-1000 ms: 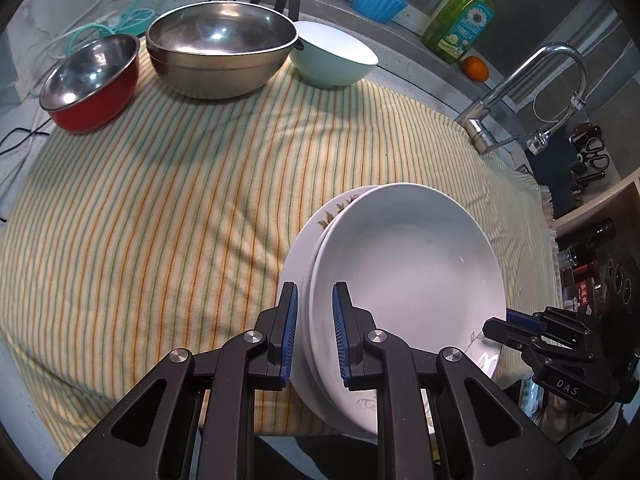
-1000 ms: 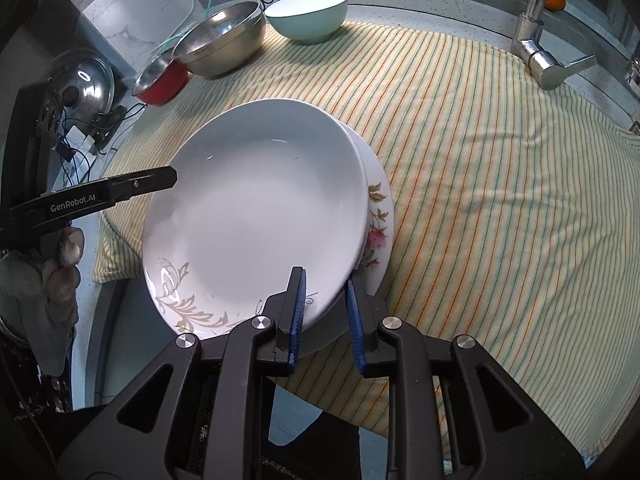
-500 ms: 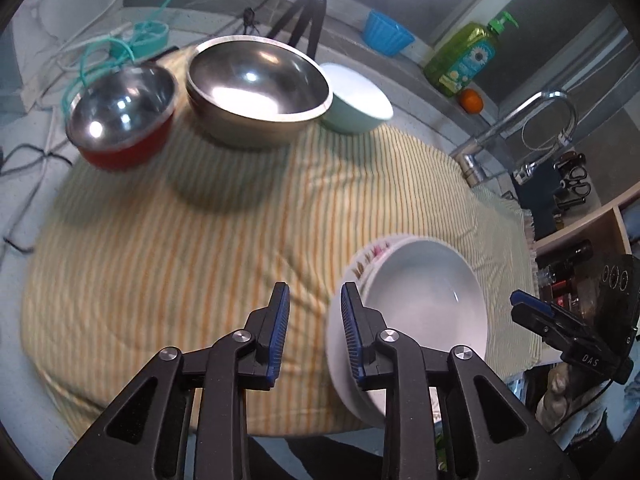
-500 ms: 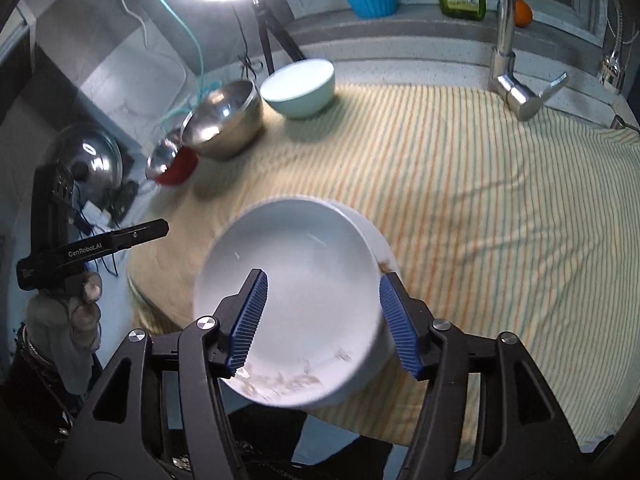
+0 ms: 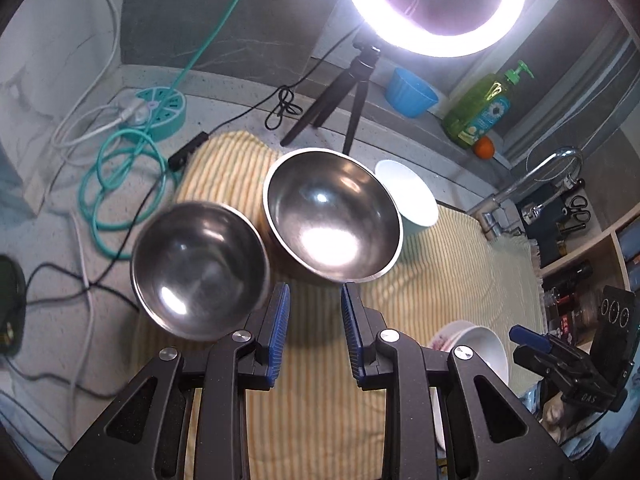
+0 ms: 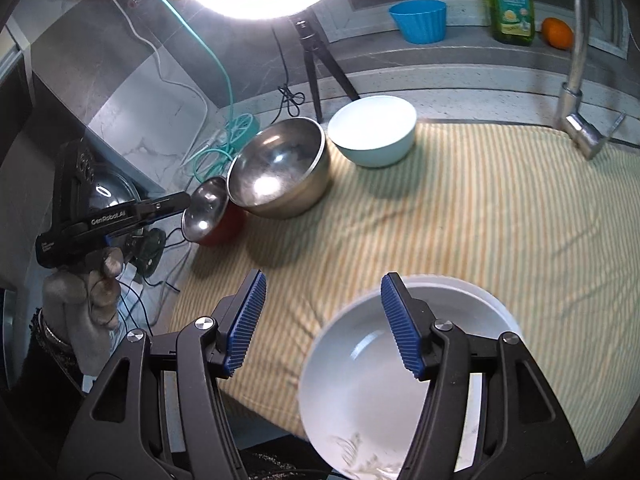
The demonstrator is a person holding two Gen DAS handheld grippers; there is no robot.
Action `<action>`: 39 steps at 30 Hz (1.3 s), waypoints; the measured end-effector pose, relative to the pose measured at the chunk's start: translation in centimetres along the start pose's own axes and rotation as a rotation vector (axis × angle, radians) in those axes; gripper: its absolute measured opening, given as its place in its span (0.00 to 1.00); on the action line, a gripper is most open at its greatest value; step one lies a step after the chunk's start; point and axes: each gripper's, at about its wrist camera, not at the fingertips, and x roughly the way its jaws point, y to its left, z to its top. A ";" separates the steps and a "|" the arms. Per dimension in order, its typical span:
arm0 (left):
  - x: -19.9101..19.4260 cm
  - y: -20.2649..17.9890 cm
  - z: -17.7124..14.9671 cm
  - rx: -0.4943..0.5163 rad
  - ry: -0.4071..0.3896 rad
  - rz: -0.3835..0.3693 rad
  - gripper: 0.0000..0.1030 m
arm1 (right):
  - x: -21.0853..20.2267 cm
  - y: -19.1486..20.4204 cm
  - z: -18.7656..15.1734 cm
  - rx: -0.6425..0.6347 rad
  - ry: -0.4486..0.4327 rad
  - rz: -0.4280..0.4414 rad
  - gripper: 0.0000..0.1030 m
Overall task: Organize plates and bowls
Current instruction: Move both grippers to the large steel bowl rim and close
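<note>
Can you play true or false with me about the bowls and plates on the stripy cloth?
1. The big steel bowl sits between the red bowl and the pale blue-green bowl. True.
2. The white plate is stacked on another plate. True.
3. The right gripper is squeezing the white plate. False: its jaws are apart, holding nothing.
4. The left gripper is holding the red bowl. False: nothing is between its jaws.
5. The blue cup stands on the stripy cloth. False: it is on the ledge behind.
</note>
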 end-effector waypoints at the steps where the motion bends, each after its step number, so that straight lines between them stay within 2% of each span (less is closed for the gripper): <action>1: 0.3 0.4 0.7 0.005 0.004 -0.002 0.24 | 0.5 0.4 0.3 -0.001 -0.001 -0.002 0.61; 9: 3.0 1.6 4.9 0.053 0.050 -0.016 0.24 | 4.1 1.0 3.0 0.092 0.003 0.017 0.61; 13: 4.8 2.4 6.5 0.042 0.089 -0.034 0.24 | 5.7 0.7 4.1 0.143 0.015 0.025 0.61; 20: 7.3 3.4 8.4 0.007 0.128 -0.064 0.24 | 8.7 -0.1 5.8 0.220 0.056 0.033 0.61; 24: 8.3 3.3 8.6 0.022 0.156 -0.062 0.24 | 10.1 -0.6 6.5 0.260 0.075 0.051 0.60; 30: 9.2 3.9 9.1 0.003 0.177 -0.068 0.24 | 11.6 -0.5 7.4 0.261 0.083 0.047 0.53; 33: 9.4 3.9 9.2 0.003 0.176 -0.066 0.24 | 12.4 -0.2 7.8 0.254 0.090 0.038 0.44; 37: 9.5 3.8 9.4 0.012 0.177 -0.063 0.23 | 13.2 0.0 8.2 0.249 0.098 0.033 0.41; 39: 9.6 3.6 9.3 0.021 0.181 -0.060 0.22 | 13.6 0.1 8.3 0.248 0.103 0.027 0.34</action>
